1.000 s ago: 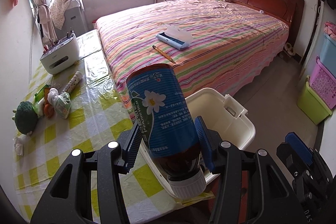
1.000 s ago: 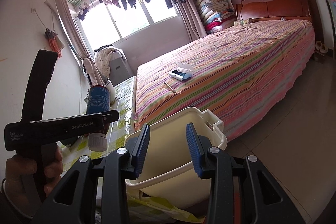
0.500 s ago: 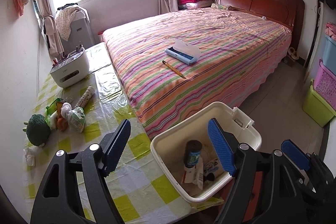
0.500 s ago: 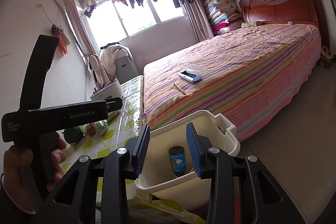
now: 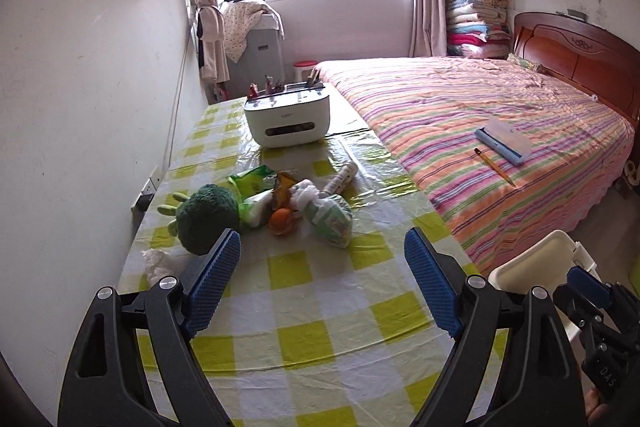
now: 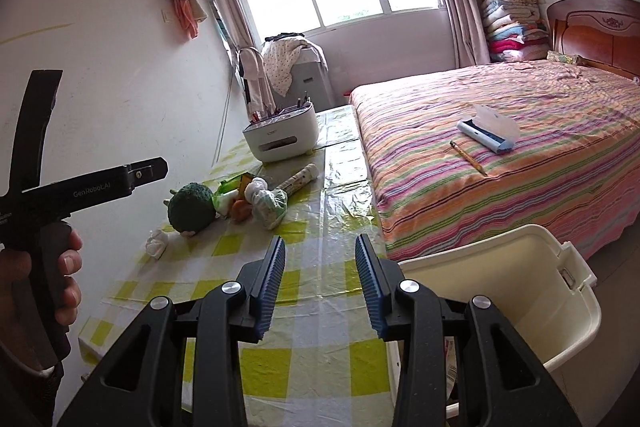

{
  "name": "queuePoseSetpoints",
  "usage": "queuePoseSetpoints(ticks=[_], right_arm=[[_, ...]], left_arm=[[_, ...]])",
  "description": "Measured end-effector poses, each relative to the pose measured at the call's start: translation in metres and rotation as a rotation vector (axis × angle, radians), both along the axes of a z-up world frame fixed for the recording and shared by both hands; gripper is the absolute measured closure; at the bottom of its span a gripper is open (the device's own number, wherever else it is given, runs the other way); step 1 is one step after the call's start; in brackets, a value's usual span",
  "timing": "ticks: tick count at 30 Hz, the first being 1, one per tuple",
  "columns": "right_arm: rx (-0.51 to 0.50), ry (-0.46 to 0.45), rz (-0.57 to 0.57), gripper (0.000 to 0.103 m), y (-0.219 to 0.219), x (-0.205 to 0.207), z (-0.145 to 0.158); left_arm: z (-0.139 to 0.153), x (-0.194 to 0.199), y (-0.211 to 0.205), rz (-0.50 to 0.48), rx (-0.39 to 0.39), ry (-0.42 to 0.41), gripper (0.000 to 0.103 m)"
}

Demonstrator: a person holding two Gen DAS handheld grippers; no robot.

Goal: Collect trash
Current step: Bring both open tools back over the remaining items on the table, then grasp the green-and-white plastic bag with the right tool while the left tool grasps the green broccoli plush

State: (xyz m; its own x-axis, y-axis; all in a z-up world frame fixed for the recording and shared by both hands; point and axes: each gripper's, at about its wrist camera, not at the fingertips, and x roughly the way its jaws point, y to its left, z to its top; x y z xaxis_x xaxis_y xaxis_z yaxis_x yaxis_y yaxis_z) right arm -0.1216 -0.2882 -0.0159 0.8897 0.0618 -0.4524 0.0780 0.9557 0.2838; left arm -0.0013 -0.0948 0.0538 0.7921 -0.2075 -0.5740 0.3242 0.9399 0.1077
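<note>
On the worktop (image 5: pixel 304 311), with its yellow-checked cloth, the trash lies in one loose cluster. From left to right there are one crumpled white tissue (image 5: pixel 156 261), one green broccoli plush (image 5: pixel 208 217), one green wrapper (image 5: pixel 252 183), one small orange item (image 5: pixel 281 220), one knotted plastic bag (image 5: pixel 330 213) and one cardboard tube (image 5: pixel 342 177). Behind them stands one white organiser box (image 5: pixel 287 119). Further right, on the striped bed (image 5: pixel 460 115), lie one pencil (image 5: pixel 494 166) and one blue case (image 5: pixel 503 141).

The left tongs (image 5: pixel 322 285) are spread wide with nothing between them, low over the worktop, short of the cluster. The right tongs (image 6: pixel 321 279) are parted more narrowly, also holding nothing.

Only the right wrist view shows the left hand (image 6: pixel 38 277) gripping its tool's handle, and the cream bin (image 6: pixel 520 281) nearly whole at the worktop's right edge; its contents are mostly hidden. The left wrist view catches just a corner of that bin.
</note>
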Motion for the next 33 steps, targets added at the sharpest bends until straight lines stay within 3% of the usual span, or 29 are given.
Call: queuePoseSetpoints(ticks=[4, 12, 21, 33], right_arm=[[-0.038, 0.014, 0.059, 0.052, 0.026, 0.027, 0.001], [-0.114, 0.085, 0.155, 0.050, 0.065, 0.093, -0.006], [-0.208, 0.192, 0.279, 0.050, 0.100, 0.165, -0.022], [-0.244, 0.263, 0.293, 0.050, 0.112, 0.223, -0.041]], left_arm=[[-0.015, 0.033, 0.045, 0.084, 0.007, 0.034, 0.020], [-0.036, 0.091, 0.101, 0.160, 0.023, 0.056, 0.020], [-0.055, 0.137, 0.108, 0.160, 0.076, 0.070, 0.020], [-0.079, 0.176, 0.107, 0.160, 0.110, 0.117, 0.020]])
